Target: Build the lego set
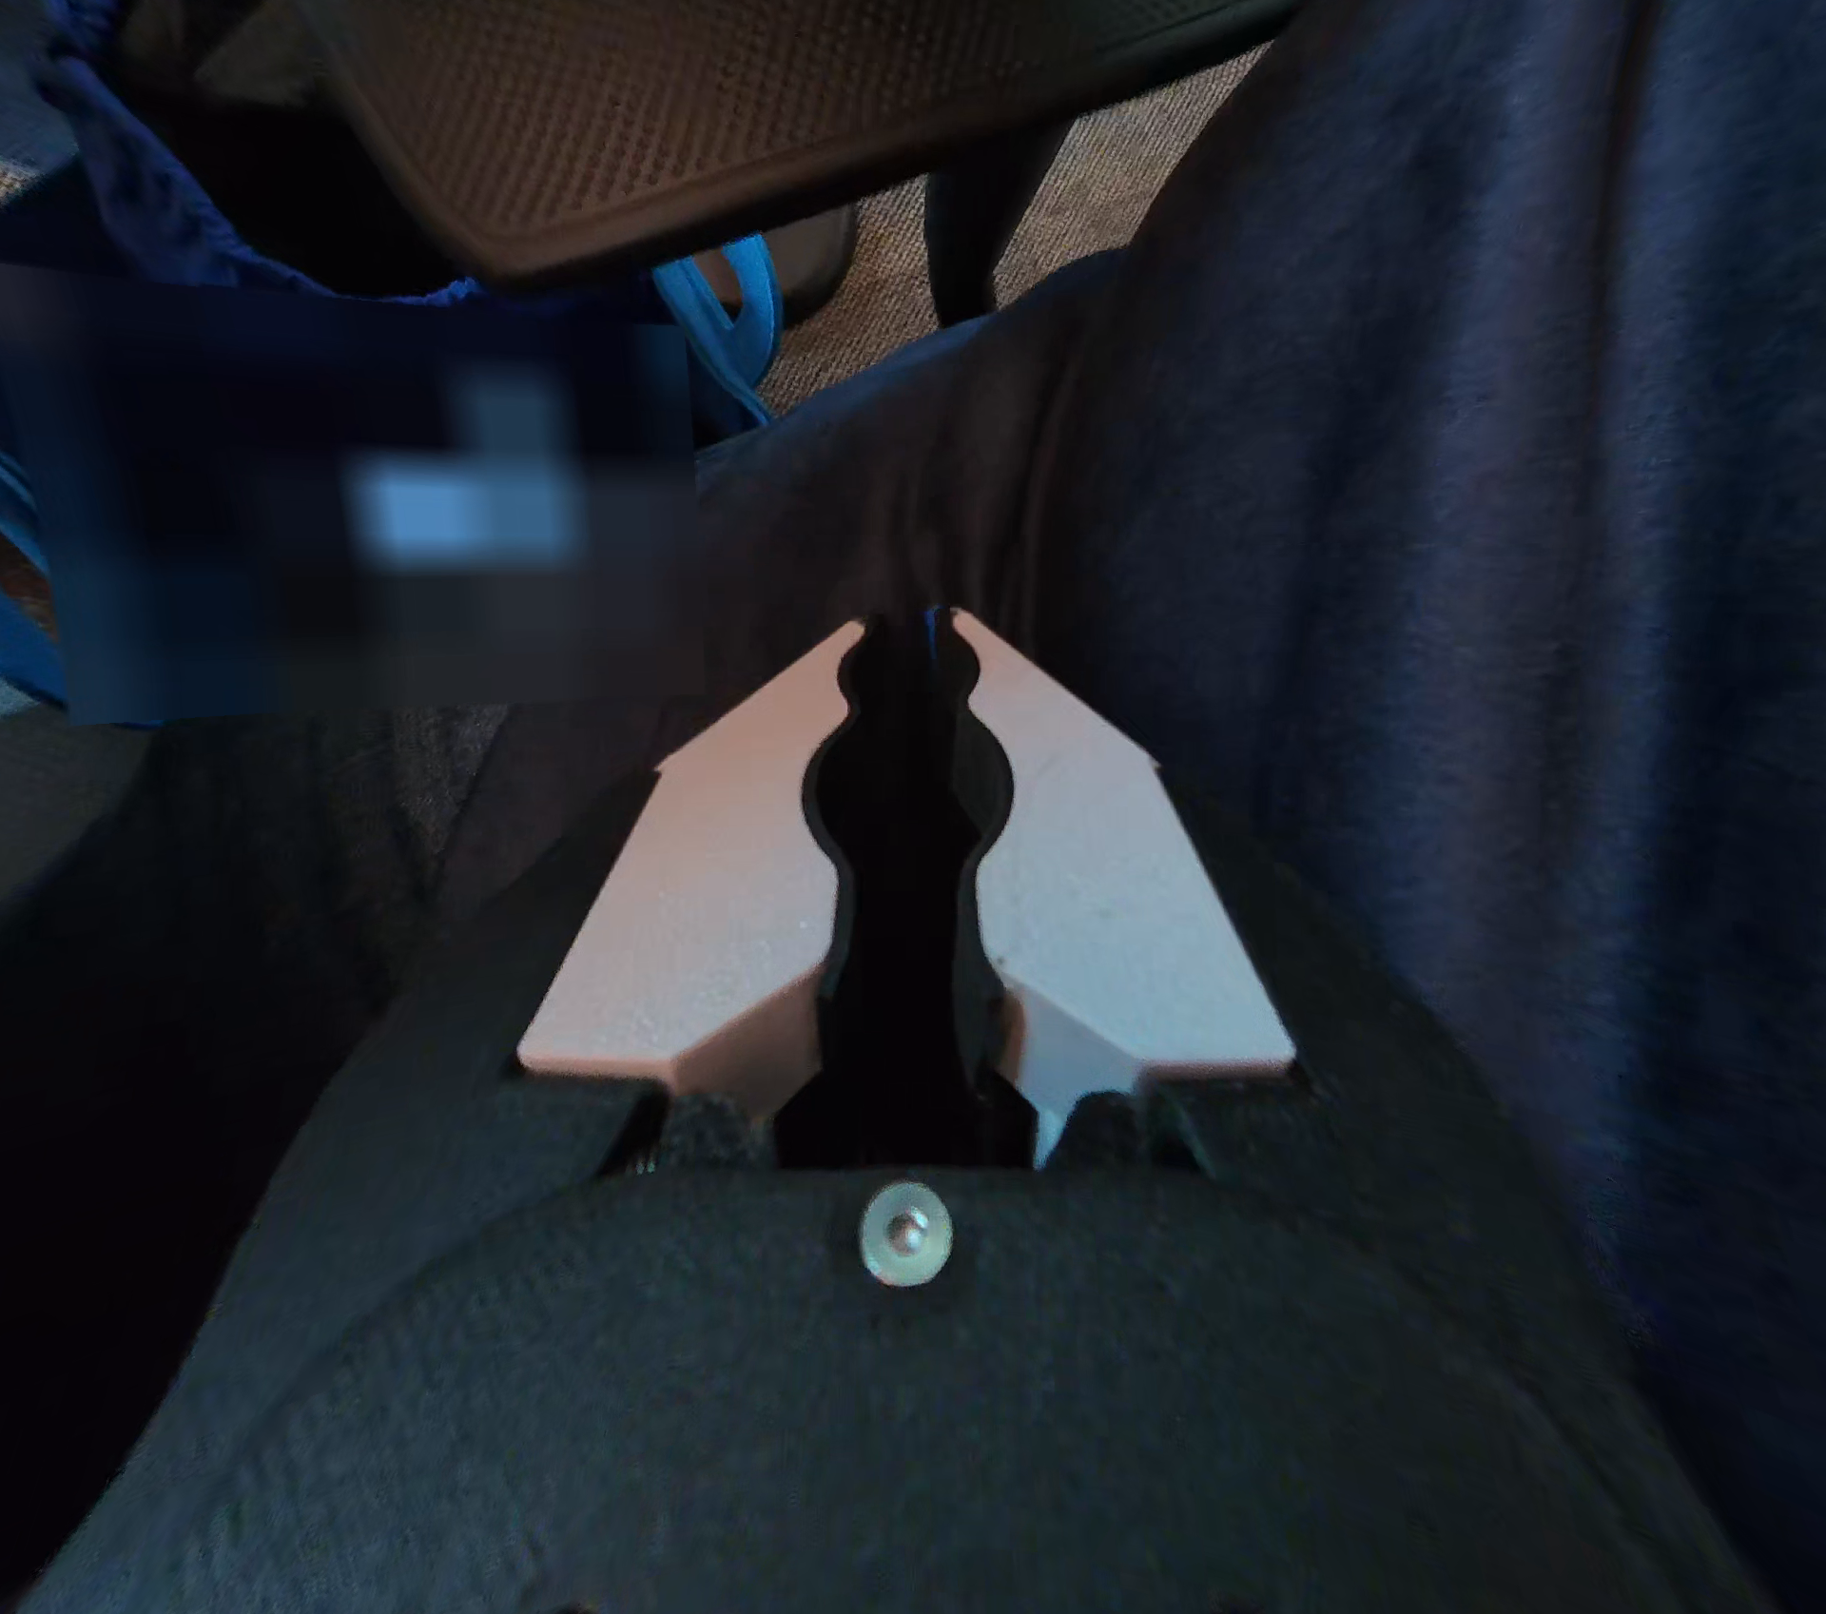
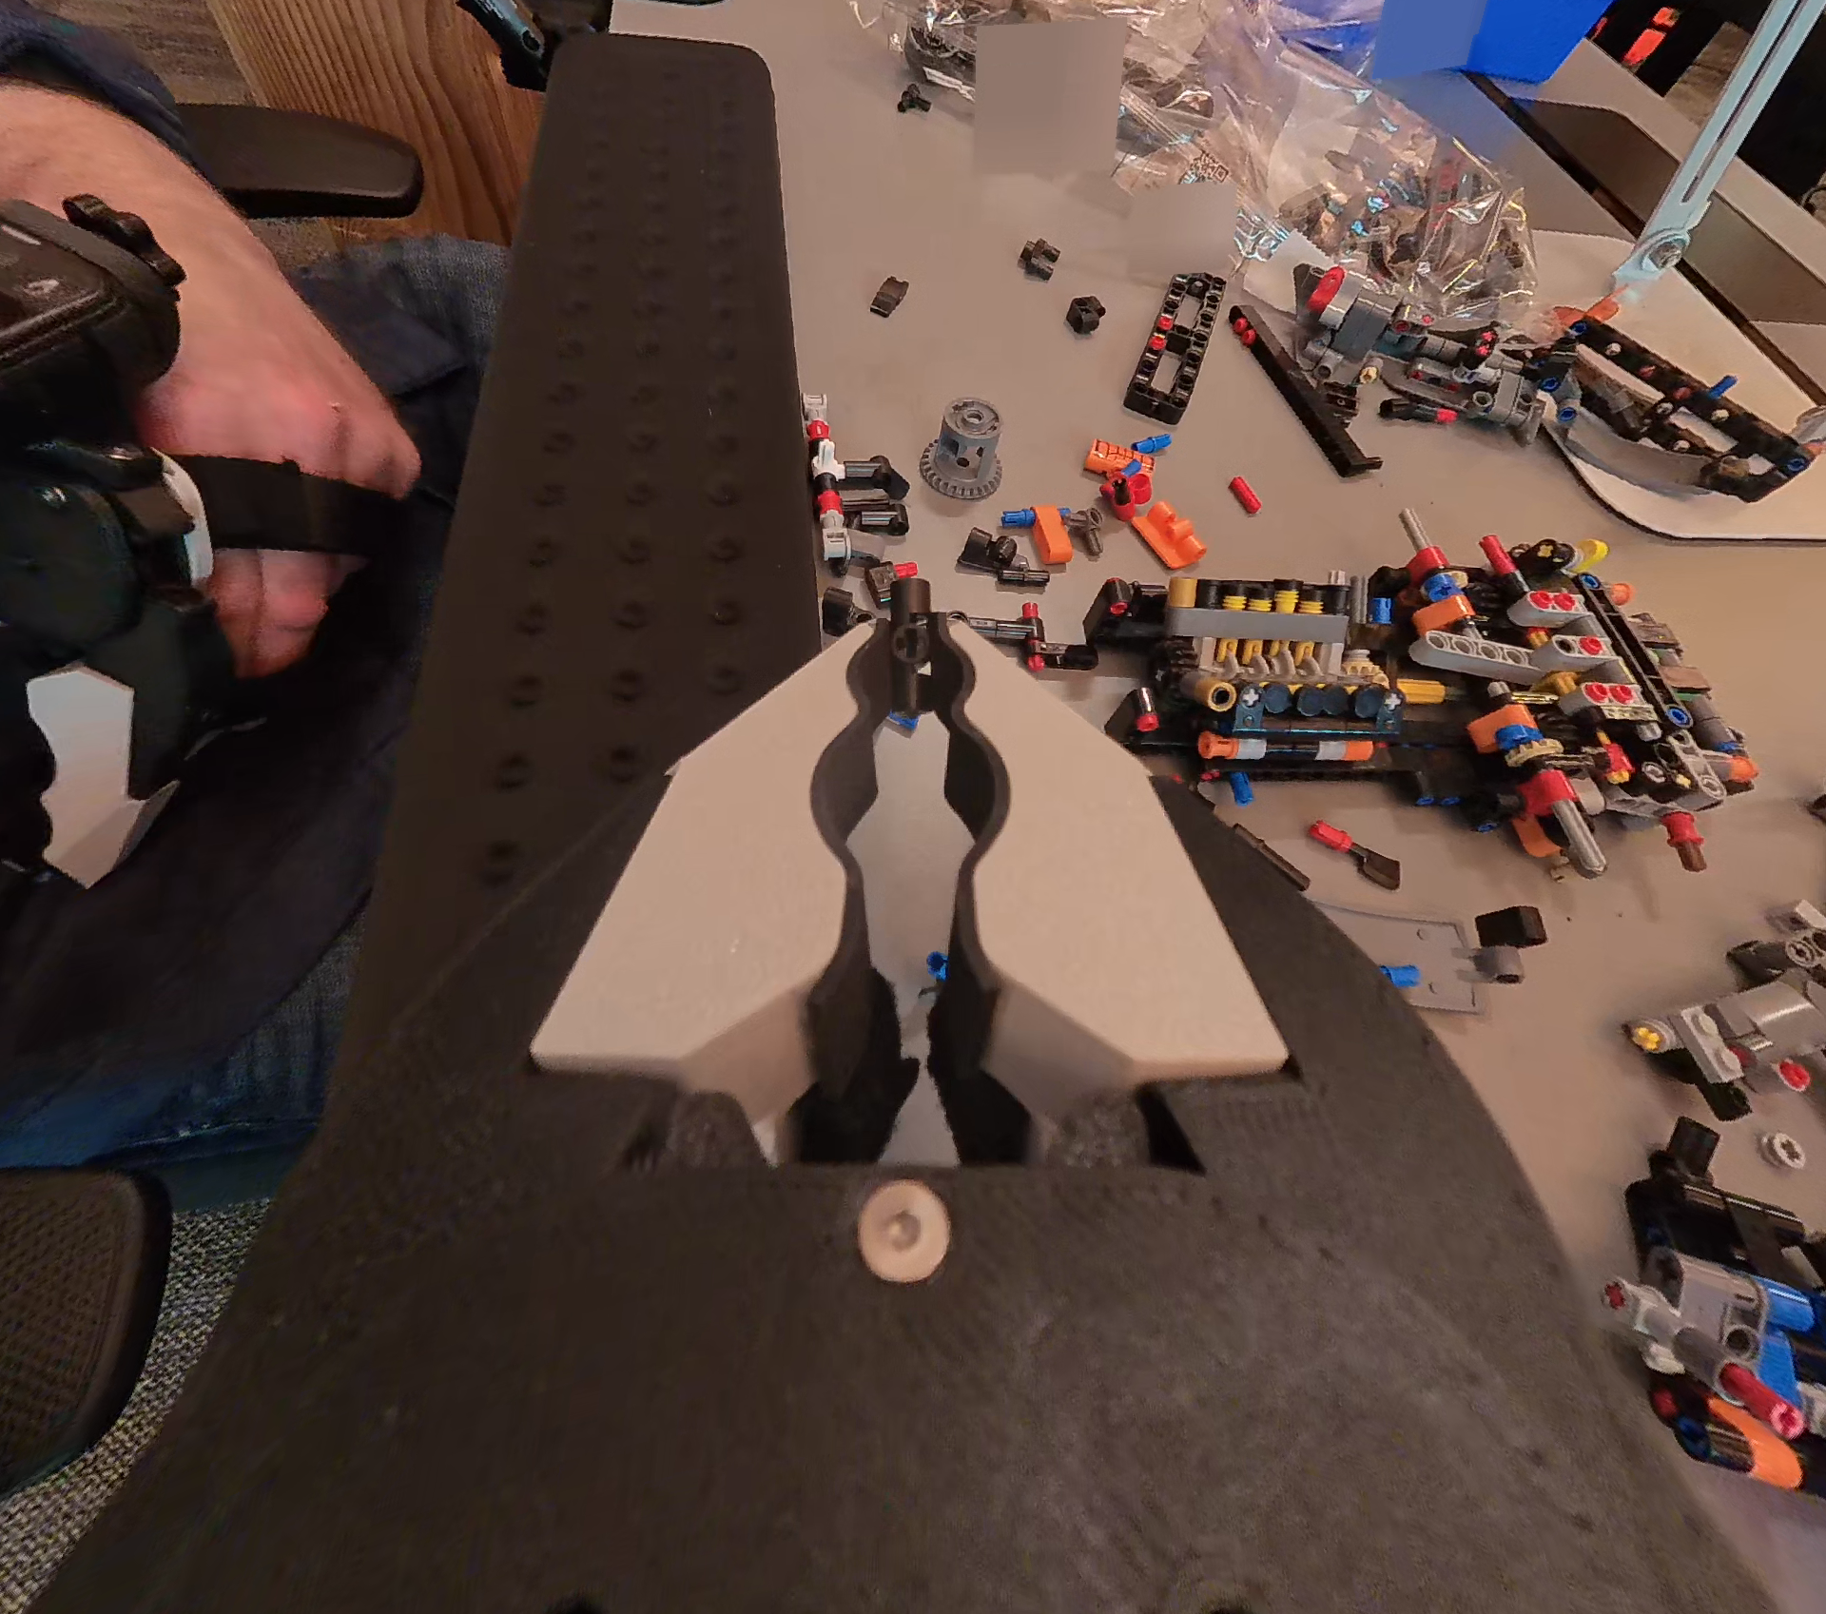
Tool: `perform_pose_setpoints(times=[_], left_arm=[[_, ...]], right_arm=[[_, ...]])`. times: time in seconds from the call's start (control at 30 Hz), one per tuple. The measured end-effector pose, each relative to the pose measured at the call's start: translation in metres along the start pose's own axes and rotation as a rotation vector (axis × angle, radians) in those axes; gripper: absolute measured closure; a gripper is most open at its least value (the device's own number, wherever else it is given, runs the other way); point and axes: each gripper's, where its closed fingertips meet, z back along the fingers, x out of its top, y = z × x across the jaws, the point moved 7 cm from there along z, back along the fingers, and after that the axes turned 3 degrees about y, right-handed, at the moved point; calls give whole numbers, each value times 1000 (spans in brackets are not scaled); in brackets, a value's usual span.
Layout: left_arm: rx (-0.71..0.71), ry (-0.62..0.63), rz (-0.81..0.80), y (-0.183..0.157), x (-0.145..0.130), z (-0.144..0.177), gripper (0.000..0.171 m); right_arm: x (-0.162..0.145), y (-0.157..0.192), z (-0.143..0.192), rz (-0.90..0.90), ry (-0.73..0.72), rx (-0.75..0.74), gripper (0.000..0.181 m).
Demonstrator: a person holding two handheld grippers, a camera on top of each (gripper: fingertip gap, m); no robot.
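My right gripper (image 2: 911, 646) pinches a black connector (image 2: 910, 638); left gripper (image 1: 911, 628) is closed, seemingly empty. Chassis (image 2: 1423, 697) looks part-built; many loose parts (image 2: 1087, 499) remain.

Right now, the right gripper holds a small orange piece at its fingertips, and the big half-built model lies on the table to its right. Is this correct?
Not quite: in the right wrist view, the small piece held by the right gripper is black, not orange. The rest is correct: the half-built model lies on the table to its right.
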Motion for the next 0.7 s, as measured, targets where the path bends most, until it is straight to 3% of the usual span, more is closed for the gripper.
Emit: perform_pose_setpoints(times=[0.5, 0.7], left_arm=[[-21, 64, -50, -6, -4, -7, 166], [56, 79, -79, -6, -7, -11, 169]], right_arm=[[0, 0, 0, 0, -4, 5, 176], [0, 1, 0, 1, -1, 7, 176]])
